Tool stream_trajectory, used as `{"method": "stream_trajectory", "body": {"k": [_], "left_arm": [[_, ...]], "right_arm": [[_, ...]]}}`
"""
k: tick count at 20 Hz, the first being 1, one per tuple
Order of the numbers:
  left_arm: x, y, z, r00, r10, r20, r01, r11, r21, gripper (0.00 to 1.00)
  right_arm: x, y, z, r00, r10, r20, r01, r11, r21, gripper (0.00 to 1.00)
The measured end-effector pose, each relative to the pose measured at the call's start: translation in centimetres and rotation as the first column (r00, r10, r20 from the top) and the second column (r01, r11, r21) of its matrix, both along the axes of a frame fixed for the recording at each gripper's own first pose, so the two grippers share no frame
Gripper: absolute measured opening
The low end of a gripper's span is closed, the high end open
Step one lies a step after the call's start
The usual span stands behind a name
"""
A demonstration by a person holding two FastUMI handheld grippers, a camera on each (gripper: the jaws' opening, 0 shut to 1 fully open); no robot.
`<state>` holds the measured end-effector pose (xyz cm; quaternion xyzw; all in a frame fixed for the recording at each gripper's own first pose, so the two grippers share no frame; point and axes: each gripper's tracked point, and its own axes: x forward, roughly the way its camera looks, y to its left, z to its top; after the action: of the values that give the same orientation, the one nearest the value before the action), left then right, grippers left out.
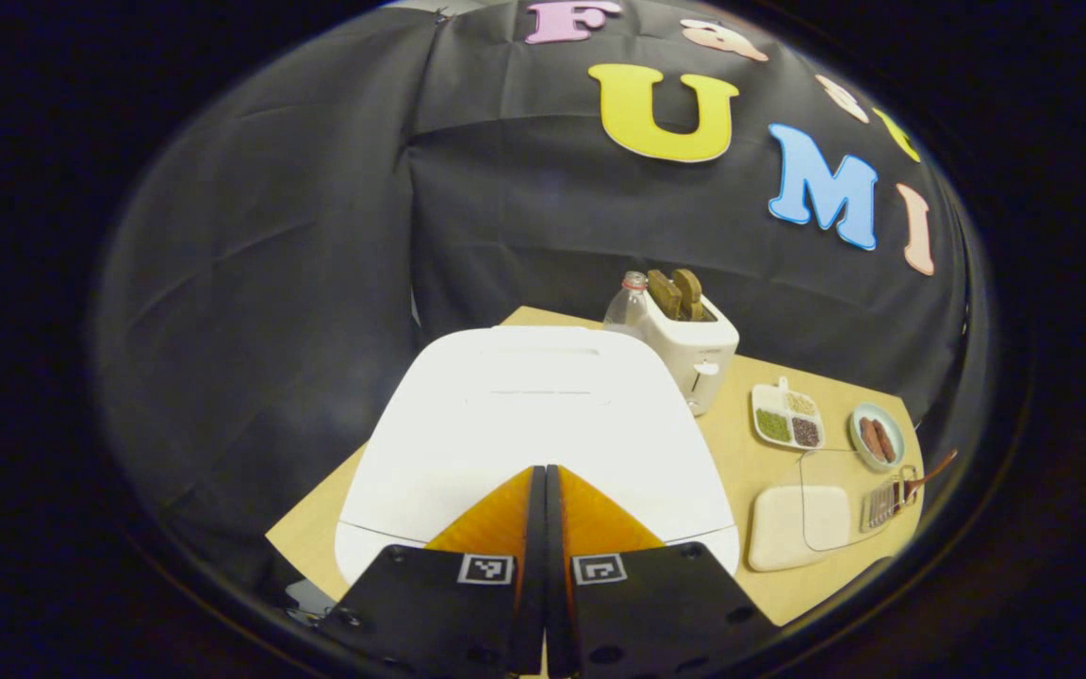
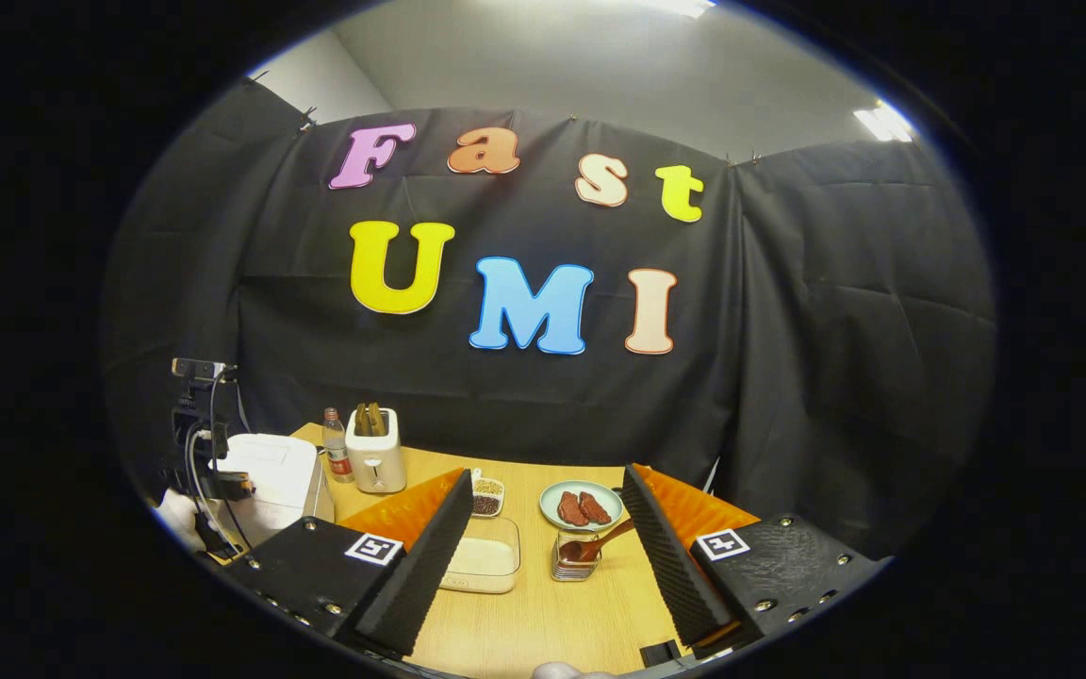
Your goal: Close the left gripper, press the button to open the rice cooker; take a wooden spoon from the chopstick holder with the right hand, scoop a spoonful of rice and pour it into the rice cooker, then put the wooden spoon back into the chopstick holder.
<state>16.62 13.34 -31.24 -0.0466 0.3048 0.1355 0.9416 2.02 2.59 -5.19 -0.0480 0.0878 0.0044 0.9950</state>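
Hovering over the rice cooker (image 1: 534, 424), the left gripper (image 1: 540, 481) is closed; the right gripper (image 2: 543, 538) gapes.

light: ceiling lamps (image 2: 882, 121), even | rice cooker (image 1: 534, 434) lid glares | edges: fisheye-bent, dim

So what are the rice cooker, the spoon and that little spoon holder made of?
The rice cooker looks like smooth white plastic: its lid is evenly coloured with a soft sheen. The spoon seems to be dark brown wood, though no grain can be made out. The holder appears to be clear glass or acrylic with ribbed sides; I can't tell which.
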Motion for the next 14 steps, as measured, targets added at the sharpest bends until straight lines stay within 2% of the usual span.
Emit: {"method": "stream_trajectory", "body": {"k": [5,9,12,14], "left_arm": [[-0.7,0.1,-0.3,0.999,-0.001,-0.052,0.0,1.0,-0.009,0.09],[-0.7,0.1,0.1,0.999,0.0,-0.04,0.0,1.0,-0.002,0.1],[-0.2,0.2,2.1,0.999,-0.016,0.046,0.014,0.998,0.057,0.09],[0.8,0.8,7.7,0.974,-0.049,0.222,0.011,0.986,0.168,0.09]], "right_arm": [[0.2,0.4,-0.4,1.0,0.011,-0.013,-0.011,1.0,0.002,0.98],[0.3,0.4,-0.5,1.0,0.013,-0.015,-0.012,1.0,0.017,0.98],[0.3,0.0,-0.1,1.0,0.005,0.009,-0.005,1.0,0.006,0.98],[0.4,0.0,0.5,0.999,0.006,0.044,-0.008,1.0,0.028,0.98]]}}
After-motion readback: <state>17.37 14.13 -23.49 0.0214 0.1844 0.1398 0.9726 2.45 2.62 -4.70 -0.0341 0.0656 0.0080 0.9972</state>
